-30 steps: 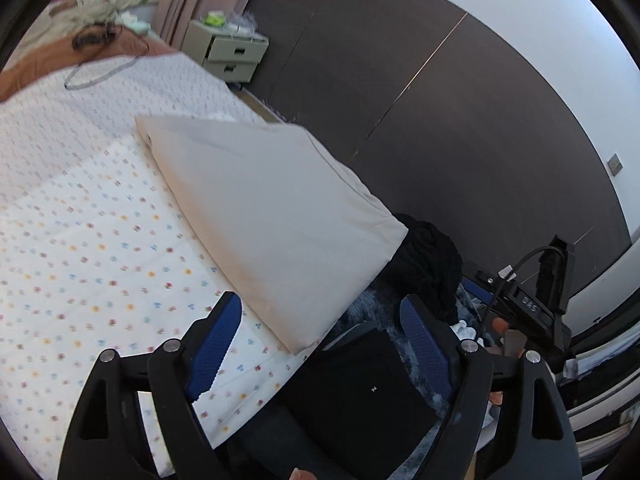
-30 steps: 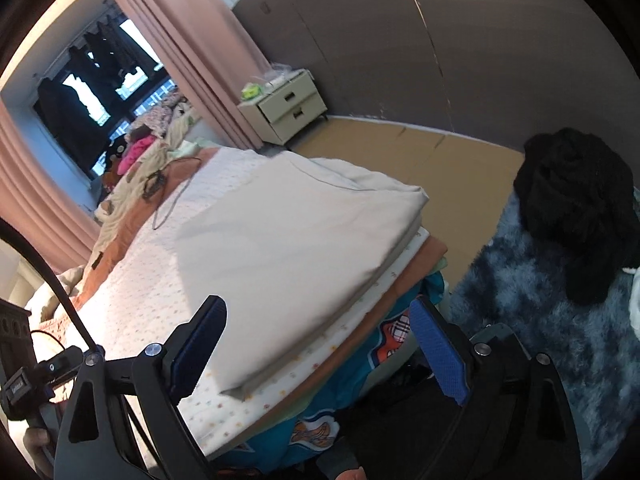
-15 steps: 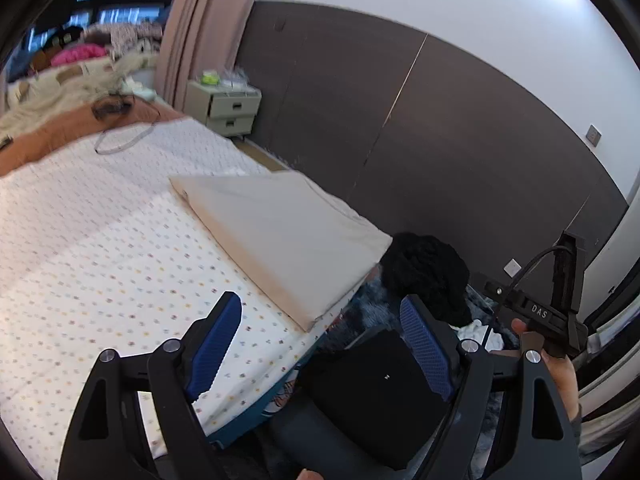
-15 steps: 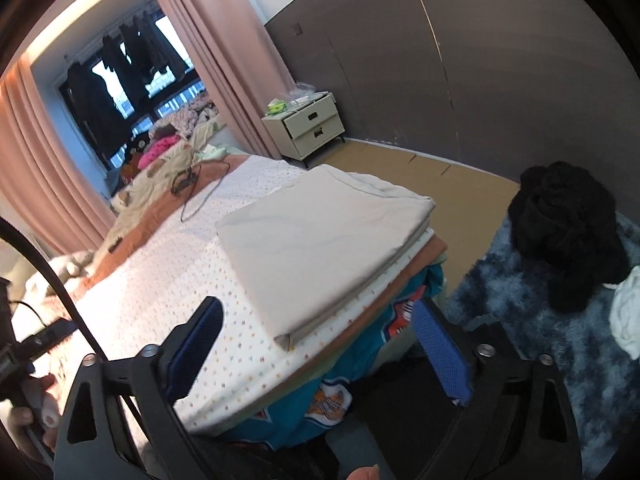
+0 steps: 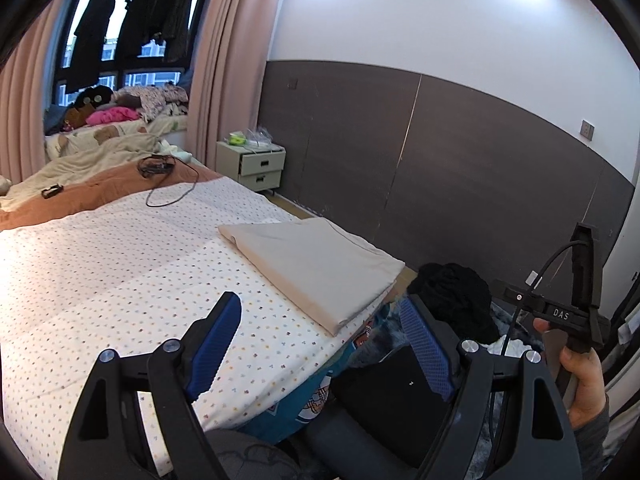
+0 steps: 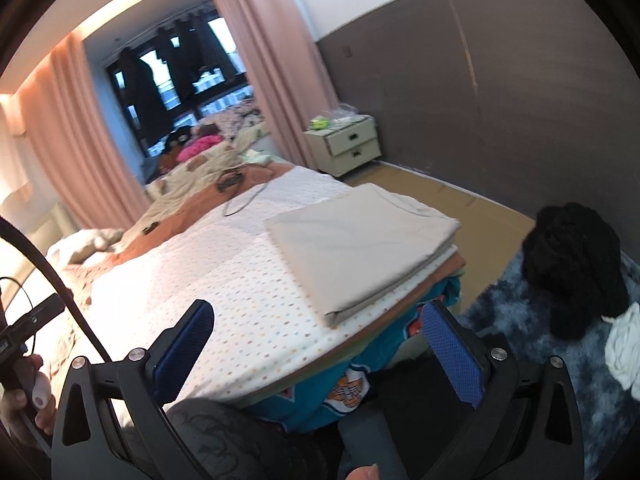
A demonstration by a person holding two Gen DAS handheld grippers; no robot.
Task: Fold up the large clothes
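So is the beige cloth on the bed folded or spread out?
Folded: the beige cloth lies as a flat rectangle with stacked layers showing along its near edge, near the corner of the dotted bed sheet.

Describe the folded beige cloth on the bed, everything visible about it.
The folded beige cloth is a plain, smooth fabric folded into a flat rectangle of several layers, its edges stacked evenly. It lies flat on the dotted bedsheet at the bed's corner nearest the dark wall. Both grippers are open and clear of it; nothing else touches it.
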